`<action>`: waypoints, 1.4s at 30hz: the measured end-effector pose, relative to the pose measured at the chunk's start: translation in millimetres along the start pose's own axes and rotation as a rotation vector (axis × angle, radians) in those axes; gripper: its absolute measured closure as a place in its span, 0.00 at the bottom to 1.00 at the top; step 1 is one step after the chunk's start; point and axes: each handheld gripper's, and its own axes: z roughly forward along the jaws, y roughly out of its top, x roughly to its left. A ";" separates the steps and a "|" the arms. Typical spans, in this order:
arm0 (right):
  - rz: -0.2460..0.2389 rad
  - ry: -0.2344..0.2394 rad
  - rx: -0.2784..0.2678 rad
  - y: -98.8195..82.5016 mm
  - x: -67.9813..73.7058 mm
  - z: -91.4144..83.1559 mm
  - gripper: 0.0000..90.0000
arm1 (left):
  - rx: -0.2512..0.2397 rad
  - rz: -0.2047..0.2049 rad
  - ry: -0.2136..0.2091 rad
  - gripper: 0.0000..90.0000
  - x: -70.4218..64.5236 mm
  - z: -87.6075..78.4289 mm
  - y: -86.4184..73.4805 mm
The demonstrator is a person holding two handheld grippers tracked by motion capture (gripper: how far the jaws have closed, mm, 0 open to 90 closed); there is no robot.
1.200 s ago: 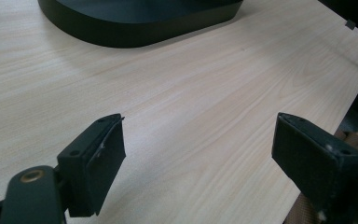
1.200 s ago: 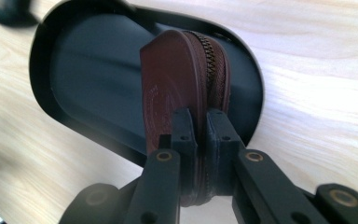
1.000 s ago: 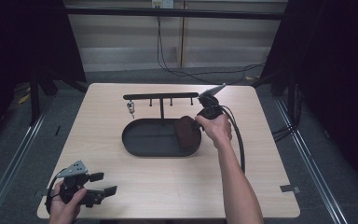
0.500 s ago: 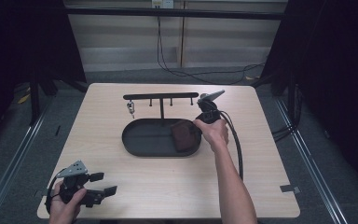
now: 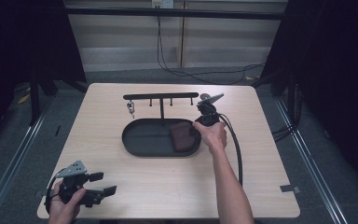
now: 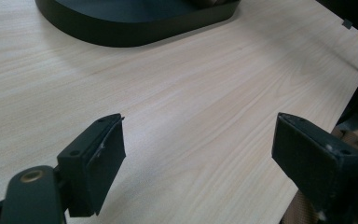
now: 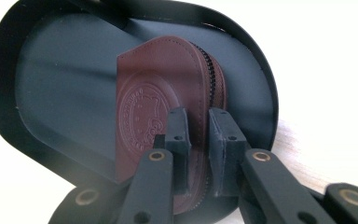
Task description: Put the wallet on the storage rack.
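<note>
Right gripper view: item, one brown leather pouch (image 7: 161, 100), zipped along its curved edge, round emblem embossed on the flat face. Location: right end of the black oval tray (image 7: 51, 84), lying in it, near the middle of the worktop (image 5: 261, 140). Right tongs (image 7: 198, 135) straddle the pouch's near edge with a narrow gap; the jaws have just been opening a little, the pads look to have slackened off the leather, and the pouch lies between them.

Left tongs (image 6: 198, 154): wide apart, holding nothing, at the worktop's near left corner.

Handling, by judgement: light, soft-sided, moderately stiff at the stitched seam; leather gives fair friction, not fragile. Best hold: across the thin seam edge, away from the zipper teeth, pads square to the faces.
</note>
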 end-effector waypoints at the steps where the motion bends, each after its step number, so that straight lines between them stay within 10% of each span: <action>1: -0.004 -0.004 -0.001 -0.1 0.2 -0.1 0.88 | 0.001 -0.001 0.000 0.19 0.0 0.2 0.0; 42: -0.153 0.018 -0.237 -37.3 0.9 -55.5 0.30 | 0.005 -0.018 0.015 0.19 2.7 0.4 0.1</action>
